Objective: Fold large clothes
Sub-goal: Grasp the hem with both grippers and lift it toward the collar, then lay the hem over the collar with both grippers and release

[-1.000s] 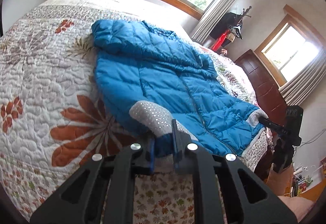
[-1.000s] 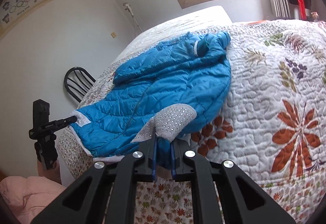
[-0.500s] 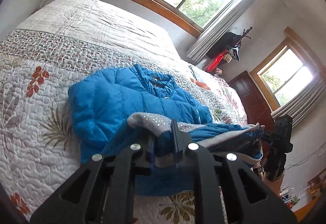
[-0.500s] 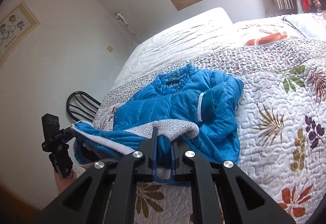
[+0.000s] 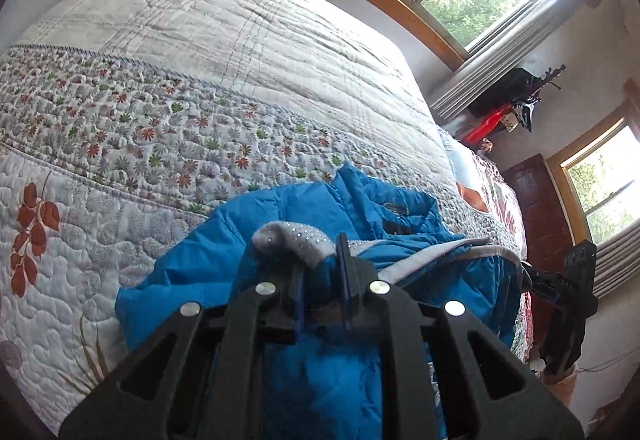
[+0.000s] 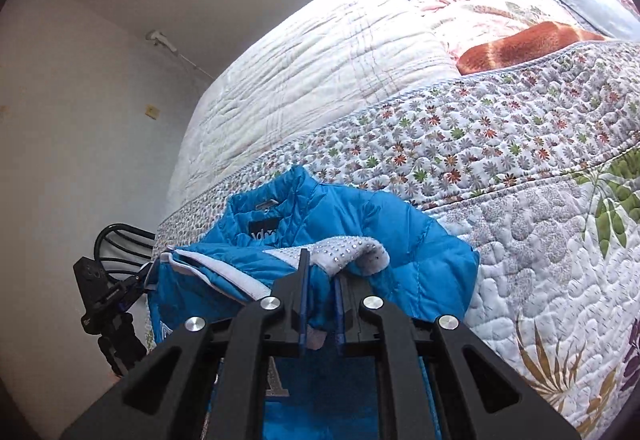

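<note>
A blue quilted jacket (image 5: 248, 240) with a grey studded hem lies on a floral quilted bed (image 5: 160, 120). Its lower half is folded up over the upper half, towards the collar (image 5: 384, 200). My left gripper (image 5: 322, 280) is shut on one hem corner, with the grey studded band (image 5: 296, 236) draped over its fingers. My right gripper (image 6: 320, 288) is shut on the other hem corner, with the grey band (image 6: 348, 248) over it. The jacket (image 6: 404, 240) and its collar label (image 6: 264, 228) show in the right wrist view. Each gripper appears at the edge of the other's view.
The plain white part of the quilt (image 5: 240, 20) lies beyond the collar. An orange and white pillow (image 6: 532, 44) lies at the head of the bed. A black chair (image 6: 120, 240) stands by the wall. A dark wooden cabinet (image 5: 536, 208) stands between two windows.
Both grippers have carried the hem from the near edge of the bed up and forward over the jacket body towards the collar. The jacket now lies doubled over.
</note>
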`<action>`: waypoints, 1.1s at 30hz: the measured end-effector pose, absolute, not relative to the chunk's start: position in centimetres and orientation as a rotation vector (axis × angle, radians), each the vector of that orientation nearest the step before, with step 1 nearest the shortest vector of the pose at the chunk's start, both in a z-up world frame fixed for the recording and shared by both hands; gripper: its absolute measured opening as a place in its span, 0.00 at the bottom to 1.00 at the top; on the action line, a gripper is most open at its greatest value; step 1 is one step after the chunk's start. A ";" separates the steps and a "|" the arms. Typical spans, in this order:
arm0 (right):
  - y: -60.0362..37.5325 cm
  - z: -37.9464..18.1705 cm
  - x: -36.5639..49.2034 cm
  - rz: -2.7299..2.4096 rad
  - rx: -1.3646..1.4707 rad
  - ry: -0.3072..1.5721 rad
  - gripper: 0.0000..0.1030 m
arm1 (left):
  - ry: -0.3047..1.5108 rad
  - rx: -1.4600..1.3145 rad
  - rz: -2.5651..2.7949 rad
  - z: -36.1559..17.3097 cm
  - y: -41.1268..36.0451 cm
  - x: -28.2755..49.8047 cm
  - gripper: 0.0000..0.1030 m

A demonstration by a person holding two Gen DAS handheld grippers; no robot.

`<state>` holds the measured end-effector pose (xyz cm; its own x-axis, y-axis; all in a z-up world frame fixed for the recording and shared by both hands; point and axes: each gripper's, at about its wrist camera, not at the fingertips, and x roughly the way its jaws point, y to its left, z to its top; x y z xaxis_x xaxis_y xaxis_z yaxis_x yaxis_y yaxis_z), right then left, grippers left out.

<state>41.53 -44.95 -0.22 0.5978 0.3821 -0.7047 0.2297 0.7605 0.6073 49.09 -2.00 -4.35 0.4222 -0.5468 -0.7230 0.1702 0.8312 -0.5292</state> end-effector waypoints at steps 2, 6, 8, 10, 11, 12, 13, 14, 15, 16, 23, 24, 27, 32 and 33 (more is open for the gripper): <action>-45.1 -1.4 42.9 0.087 0.731 0.967 0.09 | 1.082 -0.424 -0.451 -6.0 -2.1 50.6 0.12; -45.6 -3.3 44.3 0.079 0.774 0.999 0.12 | 1.117 -0.435 -0.448 -8.2 -2.1 52.1 0.15; -45.9 -3.7 44.3 0.094 0.805 1.005 0.14 | 1.137 -0.448 -0.456 -8.5 -1.9 52.4 0.16; -46.3 -3.5 43.7 0.138 0.839 0.984 0.21 | 1.156 -0.483 -0.484 -8.2 -1.5 52.4 0.18; -46.6 -3.2 43.3 0.164 0.857 0.970 0.28 | 1.159 -0.502 -0.502 -8.0 -1.2 52.3 0.20; -46.8 -2.8 42.7 0.184 0.863 0.955 0.36 | 1.161 -0.521 -0.522 -7.7 -0.8 52.2 0.23; -46.8 -2.3 42.1 0.178 0.845 0.938 0.41 | 1.158 -0.541 -0.544 -7.2 -0.5 51.9 0.25; -46.9 -1.6 41.4 0.150 0.805 0.921 0.52 | 1.148 -0.561 -0.561 -6.8 0.0 51.6 0.28; -47.0 -0.9 40.8 0.121 0.768 0.909 0.56 | 1.137 -0.591 -0.574 -6.3 0.6 51.3 0.34; -47.1 -0.6 40.2 0.109 0.744 0.903 0.57 | 1.121 -0.615 -0.577 -5.9 1.2 50.8 0.38; -45.2 -0.6 36.4 0.128 0.601 0.941 0.57 | 1.002 -0.403 -0.530 -2.8 2.4 45.2 0.68; -44.8 -1.0 36.1 0.139 0.593 0.945 0.57 | 1.002 -0.332 -0.495 -3.1 2.1 44.3 0.68; -43.7 -2.2 35.9 0.149 0.555 0.963 0.57 | 1.017 -0.197 -0.471 -4.7 1.0 42.2 0.68; -42.8 -3.1 36.5 0.080 0.501 0.966 0.26 | 1.047 -0.127 -0.421 -7.1 -0.6 41.4 0.41; -42.7 -2.9 36.6 0.076 0.498 0.962 0.20 | 1.047 -0.143 -0.425 -7.2 -0.6 41.5 0.30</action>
